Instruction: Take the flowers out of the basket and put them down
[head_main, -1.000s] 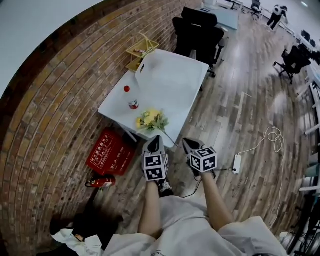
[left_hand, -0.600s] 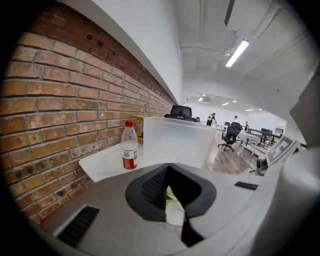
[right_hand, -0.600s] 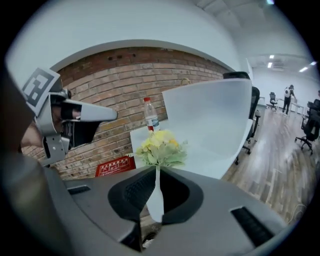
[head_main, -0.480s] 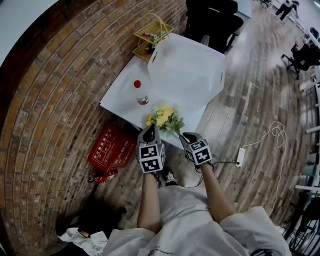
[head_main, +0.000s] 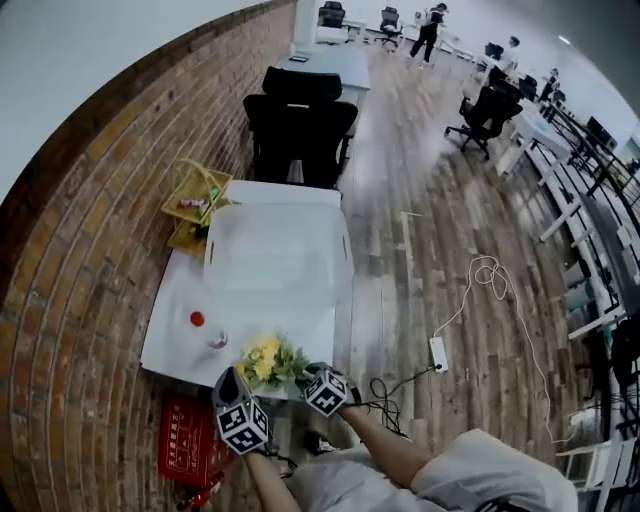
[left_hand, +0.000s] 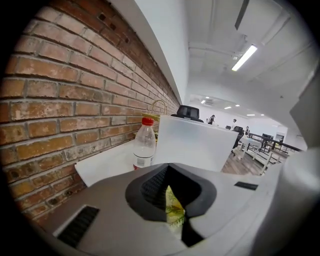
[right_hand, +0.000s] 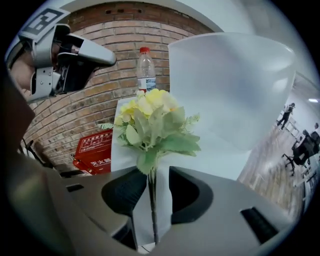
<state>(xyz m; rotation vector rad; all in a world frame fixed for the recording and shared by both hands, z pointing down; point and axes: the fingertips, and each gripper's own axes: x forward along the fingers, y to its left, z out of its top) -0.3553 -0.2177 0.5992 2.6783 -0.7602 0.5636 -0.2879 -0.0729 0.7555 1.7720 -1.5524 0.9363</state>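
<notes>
Both right gripper (right_hand: 152, 197) jaws have just been opening around the stem of the leafy yellow flower bunch (right_hand: 150, 117), left gripper (right_hand: 109, 59) clenched empty at ten o'clock: freed, it may slide off the white table (head_main: 180, 305).

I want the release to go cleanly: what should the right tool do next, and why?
Probably draw the right tool straight back off the stem. Its jaws have just been opening and stand apart around the stem without pressing it, and the flowers seem to lie at the near edge of the table.

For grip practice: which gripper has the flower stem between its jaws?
The right gripper: its jaws, just opening, flank the stem; the left gripper's are together.
</notes>
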